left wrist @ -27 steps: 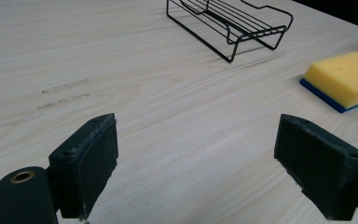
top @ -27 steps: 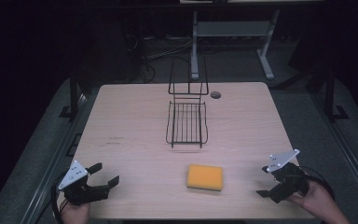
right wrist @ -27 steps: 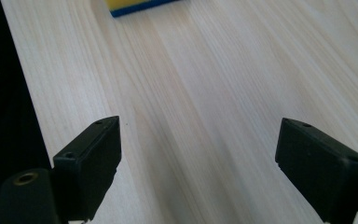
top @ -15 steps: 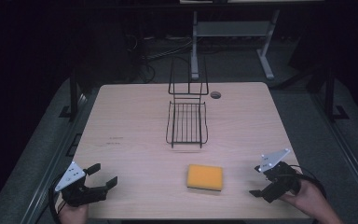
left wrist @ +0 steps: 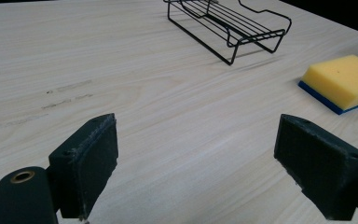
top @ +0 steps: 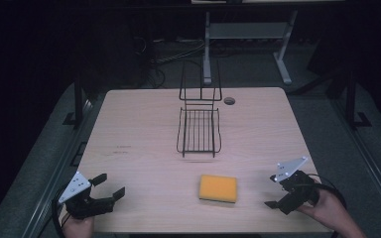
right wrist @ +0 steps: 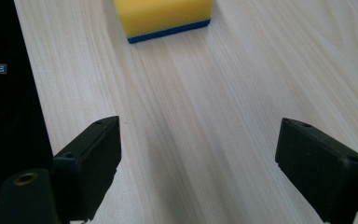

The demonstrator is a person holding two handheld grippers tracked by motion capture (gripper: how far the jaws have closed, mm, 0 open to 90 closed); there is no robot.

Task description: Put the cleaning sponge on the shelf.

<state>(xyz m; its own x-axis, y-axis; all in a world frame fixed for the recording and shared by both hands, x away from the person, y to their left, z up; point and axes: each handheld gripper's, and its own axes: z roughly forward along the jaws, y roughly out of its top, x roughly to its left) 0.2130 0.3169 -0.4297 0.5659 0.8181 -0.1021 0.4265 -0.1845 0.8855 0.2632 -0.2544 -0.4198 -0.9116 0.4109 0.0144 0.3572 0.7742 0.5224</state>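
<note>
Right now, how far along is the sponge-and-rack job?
Nothing looks done: the sponge lies flat on the table, apart from the wire rack, which holds nothing. In hand: nothing gripped. The right tongs are open near the table's front right, facing the sponge in the right gripper view; the left tongs are open at the front left. Left: grasp the sponge, probably move it to the rack.

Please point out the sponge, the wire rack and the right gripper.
sponge (top: 218,188), high view, middle of its yellow top.
wire rack (top: 199,131), high view, its flat wire floor.
right gripper (top: 276,191), high view, midway between its fingertips.
</note>
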